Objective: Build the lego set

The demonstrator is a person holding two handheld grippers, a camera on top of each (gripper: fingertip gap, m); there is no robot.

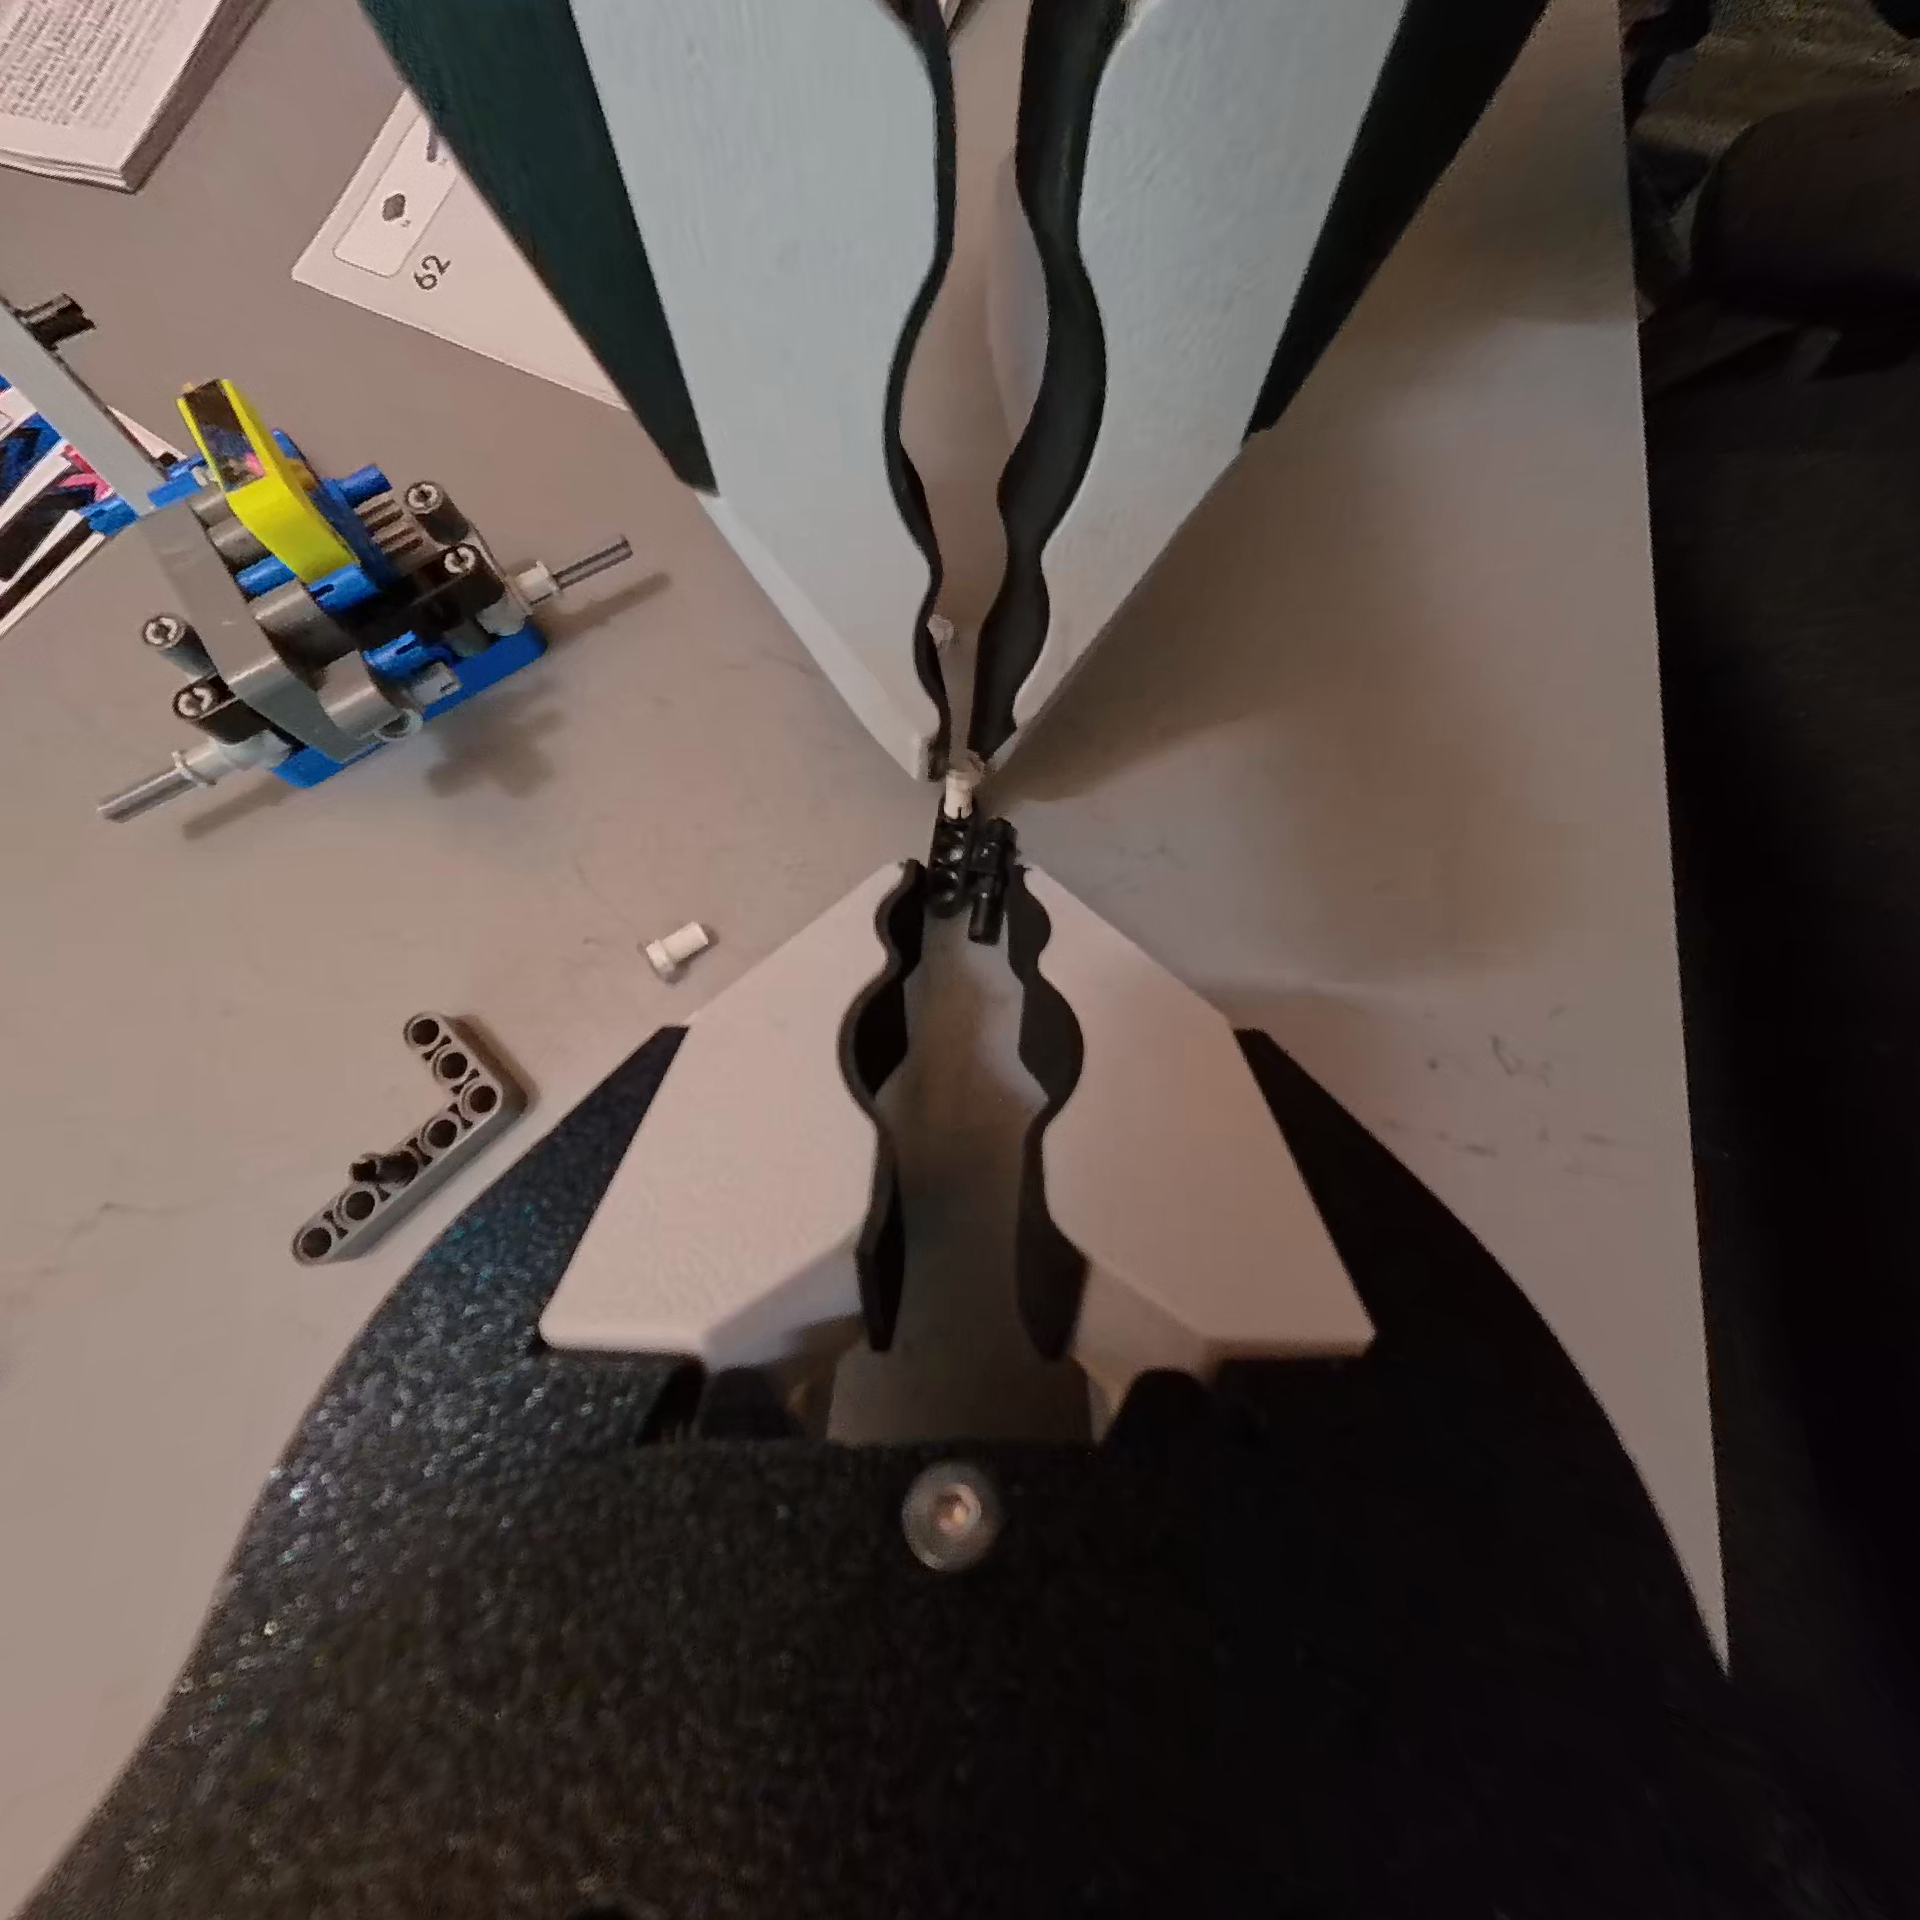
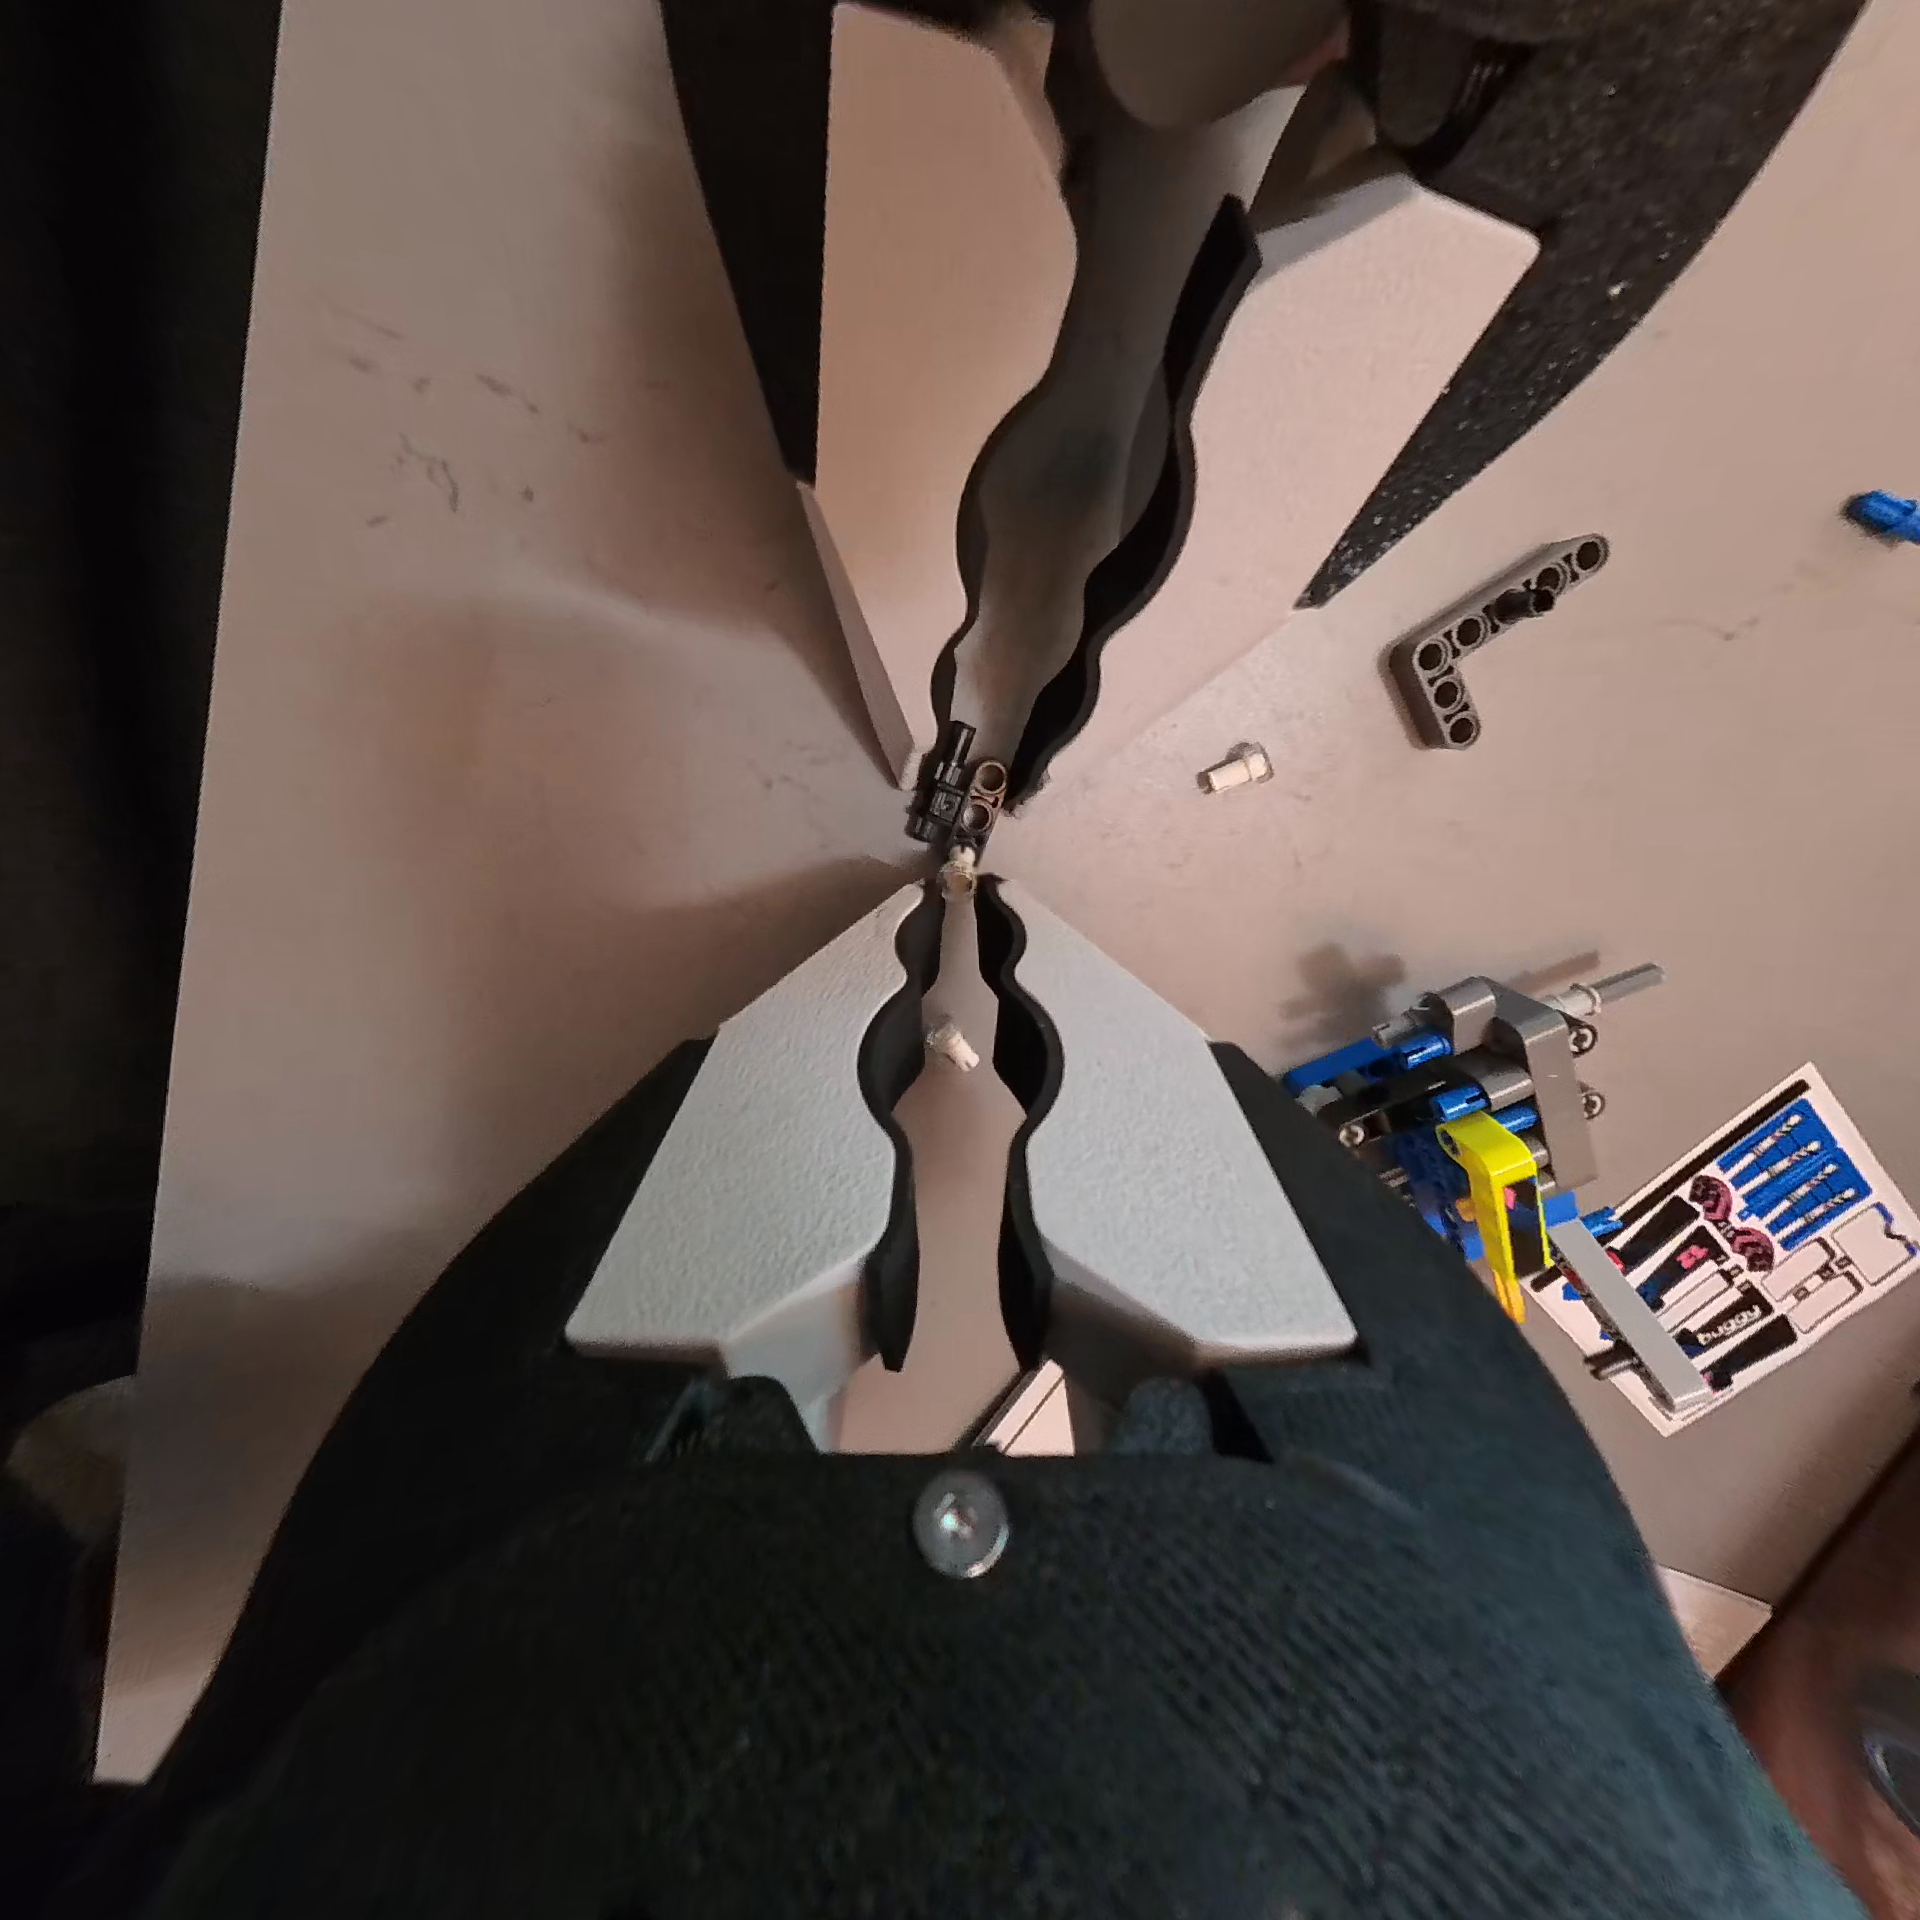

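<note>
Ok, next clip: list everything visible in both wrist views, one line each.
black connector: one, black, held at left gripper's tips
white pin: one, white, at right gripper's tips, meeting the connector
loose white pins: two, white, on the table, one under the right gripper
L-shaped beam: one, dark grey, black pin in it, on the table
partial model: one, blue, grey, black, yellow, on the table
blue piece: one, far edge
sticker sheet: one, beside the model
instruction pages: white, table's far side
table: one, grey
left gripper: shut
right gripper: shut
</note>
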